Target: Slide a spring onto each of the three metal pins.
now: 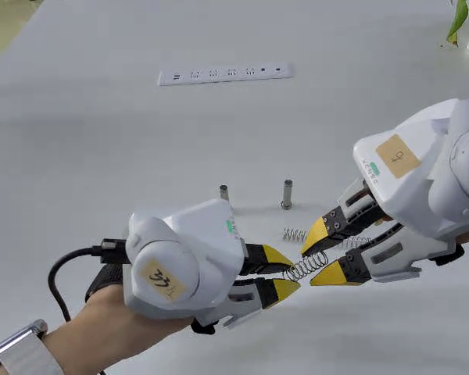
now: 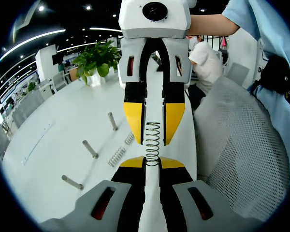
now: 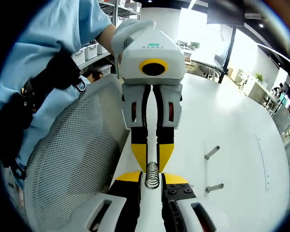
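White bench (image 1: pixel 78 156), sparsely set.
A power strip (image 1: pixel 225 74) lies toward the far side; three metal pins (image 2: pixel 90 149) stand upright, with two loose springs (image 2: pixel 117 156) lying near them.

White power strip (image 1: pixel 225 74) flat on white table (image 1: pixel 78 172), far side; potted plant (image 2: pixel 97 59) on table; mesh chair (image 2: pixel 241 145) alongside.

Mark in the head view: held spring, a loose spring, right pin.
held spring (image 1: pixel 306 266), head view, middle coils
loose spring (image 1: pixel 295 233), head view, middle coils
right pin (image 1: pixel 287 194), head view, mid shaft
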{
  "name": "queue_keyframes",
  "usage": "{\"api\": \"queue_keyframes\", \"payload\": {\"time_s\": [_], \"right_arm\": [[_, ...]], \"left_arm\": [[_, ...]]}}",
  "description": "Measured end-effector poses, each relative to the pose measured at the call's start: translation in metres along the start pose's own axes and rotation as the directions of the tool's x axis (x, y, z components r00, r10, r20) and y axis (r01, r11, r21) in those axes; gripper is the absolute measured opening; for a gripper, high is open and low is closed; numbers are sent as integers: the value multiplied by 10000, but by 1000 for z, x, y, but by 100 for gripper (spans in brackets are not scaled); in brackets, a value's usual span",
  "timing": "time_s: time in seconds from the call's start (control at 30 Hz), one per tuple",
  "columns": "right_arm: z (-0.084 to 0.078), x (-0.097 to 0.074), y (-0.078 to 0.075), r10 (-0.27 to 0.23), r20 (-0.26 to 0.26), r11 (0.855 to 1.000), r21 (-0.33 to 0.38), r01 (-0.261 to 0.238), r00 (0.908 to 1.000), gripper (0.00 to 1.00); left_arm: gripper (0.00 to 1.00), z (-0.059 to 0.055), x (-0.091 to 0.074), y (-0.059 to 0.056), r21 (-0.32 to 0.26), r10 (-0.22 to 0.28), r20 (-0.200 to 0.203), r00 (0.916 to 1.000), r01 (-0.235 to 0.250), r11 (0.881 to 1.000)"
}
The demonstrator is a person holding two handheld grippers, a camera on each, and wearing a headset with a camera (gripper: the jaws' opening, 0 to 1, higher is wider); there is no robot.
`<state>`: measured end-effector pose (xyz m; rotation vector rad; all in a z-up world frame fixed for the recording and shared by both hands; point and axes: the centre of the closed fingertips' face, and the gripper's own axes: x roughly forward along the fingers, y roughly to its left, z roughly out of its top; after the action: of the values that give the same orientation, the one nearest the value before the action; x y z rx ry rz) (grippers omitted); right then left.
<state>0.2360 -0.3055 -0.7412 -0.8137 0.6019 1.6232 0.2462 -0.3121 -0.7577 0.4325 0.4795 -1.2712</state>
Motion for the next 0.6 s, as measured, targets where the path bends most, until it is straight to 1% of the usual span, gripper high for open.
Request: {"api": "queue_keyframes", "payload": {"time_s": [0.17,0.27,0.37,0.6], "right_arm": [[1,1,2,161,-5,9999,-29,-161,9999,10],[1,2,2,145,-2,9999,-13,-145,9999,8],[3,1,1,135,56,9999,60,-136,9999,8],[3,1,1,216,7,9998,-13,-216,9998,8]], "left_arm": [[6,2,0,-2,3,-36,70,10000,36,10000],[6,3,0,-2,-2,-14,104,9999,14,10000],[6,4,-1,-2,-41,13,155,9999,-12,10000],[6,5,-2,-2,-36,47,251,9997,-46,10000]]}}
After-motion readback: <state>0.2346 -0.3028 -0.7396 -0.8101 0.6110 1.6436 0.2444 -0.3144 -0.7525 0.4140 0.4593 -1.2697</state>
